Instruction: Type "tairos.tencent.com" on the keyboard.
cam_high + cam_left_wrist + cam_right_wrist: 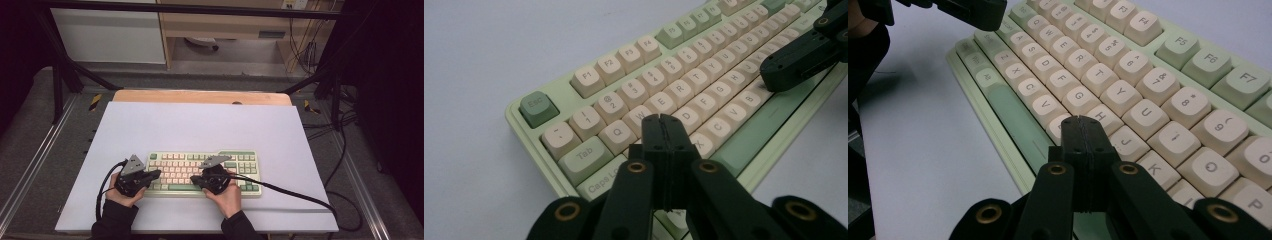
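High view puts the pale green plastic keyboard with cream and green keycaps (202, 172) low on the lilac-white mat (200, 125), toward six o'clock, square to the person and within easy reach of both hands.

The left gripper (155, 174) comes in from eight o'clock over the keyboard's left end, and the right gripper (196, 179) from five o'clock near its middle. Each claw is clenched on nothing, the black jaws pressed flat together into one blunt tip. That closed shape reads as deliberate: a single narrow point can press one key without catching its neighbours.

Left gripper view has its tip (662, 121) just over the letter rows near W and S, with the Tab key (584, 155) at nine o'clock from it. Right gripper view has its tip (1083, 125) beside H (1103, 117), the long green space bar (1015, 115) at ten o'clock. Whether either tip touches a key I cannot tell.

Keycaps are smooth, rounded and slightly dished; the jaws are matte black with brass-coloured pivot rings.
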`<state>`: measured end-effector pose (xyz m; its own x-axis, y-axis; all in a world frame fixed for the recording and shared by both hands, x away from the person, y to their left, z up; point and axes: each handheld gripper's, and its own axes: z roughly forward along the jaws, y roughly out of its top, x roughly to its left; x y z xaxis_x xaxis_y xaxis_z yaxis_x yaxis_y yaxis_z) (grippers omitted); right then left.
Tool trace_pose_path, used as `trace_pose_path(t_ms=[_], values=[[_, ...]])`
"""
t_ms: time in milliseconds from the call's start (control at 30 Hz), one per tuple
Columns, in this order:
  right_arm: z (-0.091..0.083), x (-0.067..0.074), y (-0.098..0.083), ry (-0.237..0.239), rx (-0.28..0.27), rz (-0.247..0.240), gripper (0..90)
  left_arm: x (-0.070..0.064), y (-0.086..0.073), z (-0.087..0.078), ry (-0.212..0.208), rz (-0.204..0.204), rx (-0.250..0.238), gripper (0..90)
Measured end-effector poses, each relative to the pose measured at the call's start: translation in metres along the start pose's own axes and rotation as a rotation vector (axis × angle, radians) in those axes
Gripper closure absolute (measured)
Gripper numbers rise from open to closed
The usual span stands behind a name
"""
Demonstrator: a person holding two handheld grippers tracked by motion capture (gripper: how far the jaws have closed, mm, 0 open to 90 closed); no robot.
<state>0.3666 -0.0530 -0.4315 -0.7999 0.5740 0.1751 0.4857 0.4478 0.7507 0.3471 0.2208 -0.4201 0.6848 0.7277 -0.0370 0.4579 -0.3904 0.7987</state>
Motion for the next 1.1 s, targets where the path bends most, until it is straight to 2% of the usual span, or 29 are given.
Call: trace_pose_path(t_ms=[333,700,1100], values=[[-0.001,0.0,-0.001,0.005,0.004,-0.008,90.0,-0.001,0.0,0.0,-0.001,0.002,-0.002,89.9],[-0.022,-0.001,0.006,-0.013,-0.002,-0.022,90.0,-0.001,0.001,-0.001,-0.002,0.005,-0.005,89.9],[-0.045,-0.018,-0.006,-0.049,-0.007,-0.001,90.0,-0.004,0.002,0.0,-0.006,0.011,-0.005,89.9]])
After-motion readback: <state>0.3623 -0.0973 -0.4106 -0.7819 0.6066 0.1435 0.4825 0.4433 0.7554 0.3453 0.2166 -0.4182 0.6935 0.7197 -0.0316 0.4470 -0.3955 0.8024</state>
